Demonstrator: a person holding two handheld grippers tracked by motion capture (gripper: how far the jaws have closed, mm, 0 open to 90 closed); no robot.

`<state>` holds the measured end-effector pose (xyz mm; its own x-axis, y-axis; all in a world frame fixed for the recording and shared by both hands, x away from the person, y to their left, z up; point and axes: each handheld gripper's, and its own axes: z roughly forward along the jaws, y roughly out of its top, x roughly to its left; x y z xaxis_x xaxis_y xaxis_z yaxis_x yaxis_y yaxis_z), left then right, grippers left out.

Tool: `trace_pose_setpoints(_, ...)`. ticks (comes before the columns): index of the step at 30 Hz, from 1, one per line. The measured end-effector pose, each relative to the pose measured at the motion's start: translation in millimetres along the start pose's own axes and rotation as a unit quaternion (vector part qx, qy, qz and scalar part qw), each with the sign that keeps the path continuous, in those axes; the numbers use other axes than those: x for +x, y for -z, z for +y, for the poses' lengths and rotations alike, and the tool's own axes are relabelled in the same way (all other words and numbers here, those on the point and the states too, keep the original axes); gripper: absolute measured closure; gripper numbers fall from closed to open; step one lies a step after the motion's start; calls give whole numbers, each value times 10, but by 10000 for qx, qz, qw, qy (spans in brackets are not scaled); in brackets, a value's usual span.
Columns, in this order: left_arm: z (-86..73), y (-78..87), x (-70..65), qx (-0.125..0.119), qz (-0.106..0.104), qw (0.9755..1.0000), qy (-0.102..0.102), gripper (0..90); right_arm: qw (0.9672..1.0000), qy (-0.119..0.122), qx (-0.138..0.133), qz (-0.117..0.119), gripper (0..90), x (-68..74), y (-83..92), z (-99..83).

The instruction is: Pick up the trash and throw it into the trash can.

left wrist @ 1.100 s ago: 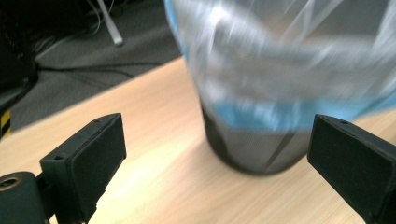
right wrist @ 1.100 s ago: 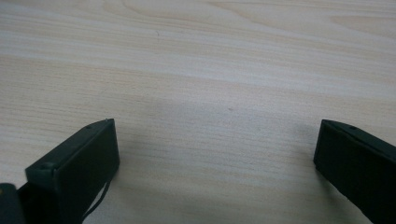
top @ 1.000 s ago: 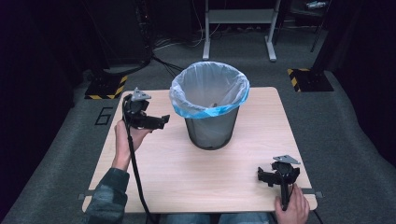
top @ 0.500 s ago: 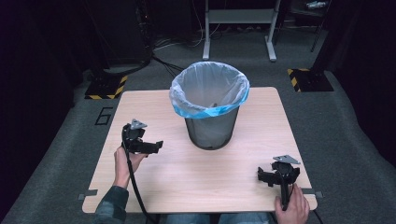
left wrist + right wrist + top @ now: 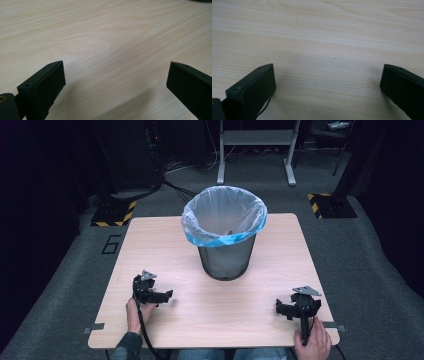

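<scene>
A dark mesh waste bin [image 5: 224, 255] lined with a white and blue plastic bag stands at the middle of the wooden table [image 5: 150, 245]. Something small and pale lies inside the bag, too small to identify. My left gripper [image 5: 159, 296] rests low over the table's front left, held in a hand, jaws wide apart with only bare wood between them [image 5: 115, 75]. My right gripper [image 5: 290, 309] sits at the front right corner, also open over bare wood [image 5: 327, 80]. Both are well clear of the bin.
Dark carpet surrounds the table. A metal stand [image 5: 255, 145] and cables lie behind it, with yellow-and-black striped floor blocks at back left [image 5: 112, 212] and back right [image 5: 330, 205]. A "6" is marked on the floor [image 5: 111, 243] left of the table.
My left gripper has drawn back from beside the bin toward the table's front left and come down near the surface. The right gripper has stayed put.
</scene>
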<state>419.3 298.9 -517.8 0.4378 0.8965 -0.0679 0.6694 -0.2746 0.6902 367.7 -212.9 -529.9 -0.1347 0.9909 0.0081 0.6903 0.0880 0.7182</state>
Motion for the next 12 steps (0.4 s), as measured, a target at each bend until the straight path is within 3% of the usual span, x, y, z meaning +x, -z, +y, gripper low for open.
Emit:
trace_pose_setpoints(2, -55, -47, -18, 1, -47, 10000, -75, 15, 10000, -1, -1, 0, 0, 0, 0, 0)
trace_pose_setpoints(6, -109, -69, -88, -108, 187, 9993, -291, 3, 10000, -1, -1, -4, 0, 1, 0, 0)
trace_pose_setpoints(12, -111, -84, -86, -168, 189, 9994, -252, 0, 10000, -19, 5, 3, 0, 4, 0, 0)
